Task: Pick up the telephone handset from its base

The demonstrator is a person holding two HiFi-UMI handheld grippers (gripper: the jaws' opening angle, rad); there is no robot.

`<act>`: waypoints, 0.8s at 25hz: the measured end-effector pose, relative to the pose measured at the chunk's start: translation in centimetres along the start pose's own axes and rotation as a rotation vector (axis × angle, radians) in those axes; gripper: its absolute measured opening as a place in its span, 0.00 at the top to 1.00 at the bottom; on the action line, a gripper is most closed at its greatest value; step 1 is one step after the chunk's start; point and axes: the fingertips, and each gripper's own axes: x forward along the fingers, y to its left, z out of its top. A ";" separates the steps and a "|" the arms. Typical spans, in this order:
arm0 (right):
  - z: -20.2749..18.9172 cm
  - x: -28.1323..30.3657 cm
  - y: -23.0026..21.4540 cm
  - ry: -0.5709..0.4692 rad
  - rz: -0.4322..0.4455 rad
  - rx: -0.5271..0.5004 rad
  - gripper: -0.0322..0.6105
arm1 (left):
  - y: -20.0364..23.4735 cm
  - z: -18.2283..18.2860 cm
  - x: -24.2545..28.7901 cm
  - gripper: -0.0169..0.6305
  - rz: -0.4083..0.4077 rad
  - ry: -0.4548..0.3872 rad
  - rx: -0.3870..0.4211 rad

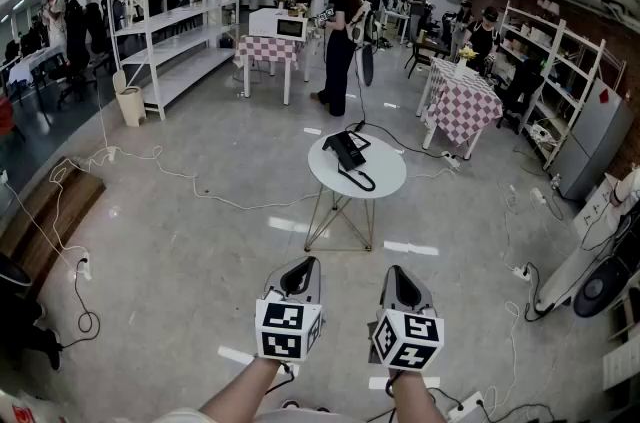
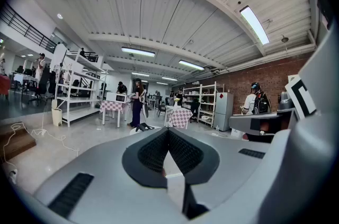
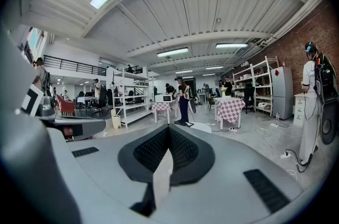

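Handset (image 1: 338, 150) lies on its base (image 1: 350, 147) on the table (image 1: 385, 179). Well short of it, the left gripper (image 1: 308, 263) and right gripper (image 1: 396, 272) have jaws together, empty.

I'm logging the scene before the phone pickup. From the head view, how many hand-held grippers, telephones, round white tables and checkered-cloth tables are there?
Hand-held grippers: 2 (left hand-held gripper, right hand-held gripper)
Telephones: 1 (telephone)
Round white tables: 1 (round white table)
Checkered-cloth tables: 2 (farther checkered-cloth table, nearer checkered-cloth table)
Total: 6
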 end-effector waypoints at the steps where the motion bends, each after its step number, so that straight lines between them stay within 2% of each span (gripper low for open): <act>1: 0.1 0.1 0.2 0.000 0.002 -0.001 0.92 | 0.2 0.1 0.0 0.95 0.000 -0.001 0.000; 13: -0.2 0.3 0.5 0.013 0.023 0.013 0.92 | 0.4 0.4 0.2 0.95 -0.007 -0.009 0.007; 20: 0.0 0.3 0.5 -0.005 -0.026 0.004 0.92 | 1.3 0.2 0.4 0.95 -0.022 -0.003 0.013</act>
